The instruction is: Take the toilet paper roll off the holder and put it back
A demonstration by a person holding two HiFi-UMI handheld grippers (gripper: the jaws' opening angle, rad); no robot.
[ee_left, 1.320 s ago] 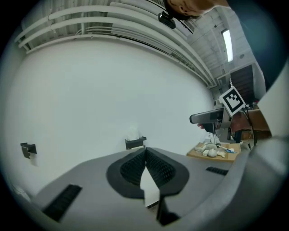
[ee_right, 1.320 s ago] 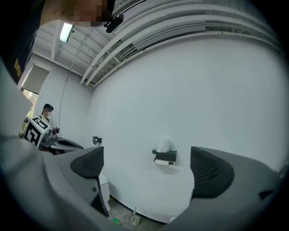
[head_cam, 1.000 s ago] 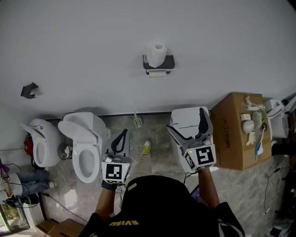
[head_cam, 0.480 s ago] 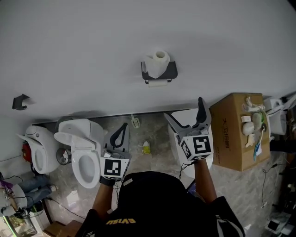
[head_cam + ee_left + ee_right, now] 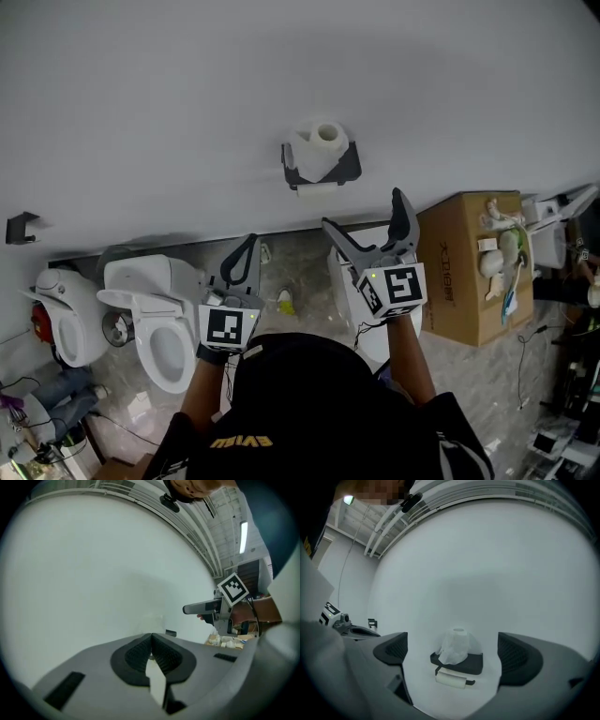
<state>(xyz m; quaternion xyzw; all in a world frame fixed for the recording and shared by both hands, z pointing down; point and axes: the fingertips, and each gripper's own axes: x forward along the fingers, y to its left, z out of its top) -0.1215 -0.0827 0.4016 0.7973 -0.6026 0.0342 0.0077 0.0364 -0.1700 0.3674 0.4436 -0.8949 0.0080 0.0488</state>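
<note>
A white toilet paper roll (image 5: 324, 146) stands upright on the shelf of a dark wall holder (image 5: 339, 173); loose paper drapes down its front. A second roll (image 5: 318, 188) hangs on the bar beneath. My right gripper (image 5: 366, 213) is open and held up below the holder, apart from it. In the right gripper view the upright roll (image 5: 455, 647), the holder (image 5: 471, 665) and the lower roll (image 5: 450, 679) sit between the spread pads (image 5: 392, 649), still at a distance. My left gripper (image 5: 244, 262) is shut on nothing, lower left; its pads (image 5: 140, 656) are pressed together facing the bare wall.
A white toilet (image 5: 155, 314) with its seat up and a smaller white fixture (image 5: 58, 314) stand at the left on the floor. Another white toilet (image 5: 375, 323) is under my right gripper. A cardboard box (image 5: 459, 277) with small objects on top stands right. A dark hook (image 5: 21, 227) is on the wall.
The right gripper has risen toward the holder and stays open. The left gripper rose a little. The view has shifted, so the holder now sits lower in the picture.
</note>
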